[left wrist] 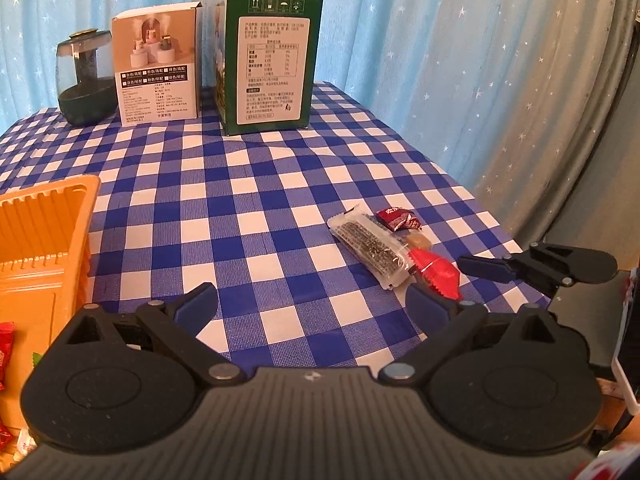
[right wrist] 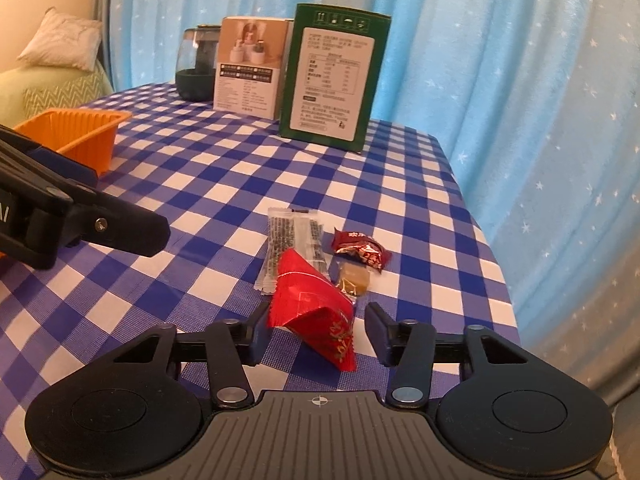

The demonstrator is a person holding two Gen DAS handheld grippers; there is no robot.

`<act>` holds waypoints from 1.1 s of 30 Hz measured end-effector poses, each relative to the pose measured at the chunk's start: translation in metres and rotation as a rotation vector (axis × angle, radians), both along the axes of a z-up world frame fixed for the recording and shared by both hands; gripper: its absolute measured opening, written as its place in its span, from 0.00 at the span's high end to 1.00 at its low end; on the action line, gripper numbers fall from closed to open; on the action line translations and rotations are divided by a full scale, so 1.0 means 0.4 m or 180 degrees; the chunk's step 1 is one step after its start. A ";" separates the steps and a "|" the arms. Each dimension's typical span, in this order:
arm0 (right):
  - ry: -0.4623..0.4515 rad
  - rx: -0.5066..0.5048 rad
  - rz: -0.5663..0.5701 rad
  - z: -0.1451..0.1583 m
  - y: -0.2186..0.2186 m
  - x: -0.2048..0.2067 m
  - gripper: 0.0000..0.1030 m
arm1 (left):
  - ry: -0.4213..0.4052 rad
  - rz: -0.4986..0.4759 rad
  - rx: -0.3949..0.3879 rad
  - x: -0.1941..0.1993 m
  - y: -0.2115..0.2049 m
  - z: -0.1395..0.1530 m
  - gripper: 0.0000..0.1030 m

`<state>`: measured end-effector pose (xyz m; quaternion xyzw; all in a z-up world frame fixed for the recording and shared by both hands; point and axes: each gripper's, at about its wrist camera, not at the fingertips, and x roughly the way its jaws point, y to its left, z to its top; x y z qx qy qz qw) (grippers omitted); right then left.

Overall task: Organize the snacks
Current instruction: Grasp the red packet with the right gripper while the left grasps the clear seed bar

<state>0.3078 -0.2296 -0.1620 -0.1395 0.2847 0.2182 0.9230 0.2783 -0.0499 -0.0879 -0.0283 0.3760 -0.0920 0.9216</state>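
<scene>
Several snacks lie together on the blue checked tablecloth: a bright red packet, a long clear packet with dark filling, a dark red wrapped candy and a small tan candy. My right gripper is open with its fingers on either side of the red packet, not closed on it. In the left wrist view the same red packet and clear packet lie at the right. My left gripper is open and empty, beside the orange tray.
The orange ribbed tray holds red wrapped snacks at its near end. A green box, a white box and a dark glass jar stand at the table's far edge. The table's right edge drops off near the snacks.
</scene>
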 end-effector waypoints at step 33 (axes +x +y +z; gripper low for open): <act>0.0620 0.1200 -0.1077 0.053 -0.185 0.079 0.75 | 0.0053 -0.0082 -0.0216 0.139 -0.104 -0.080 0.08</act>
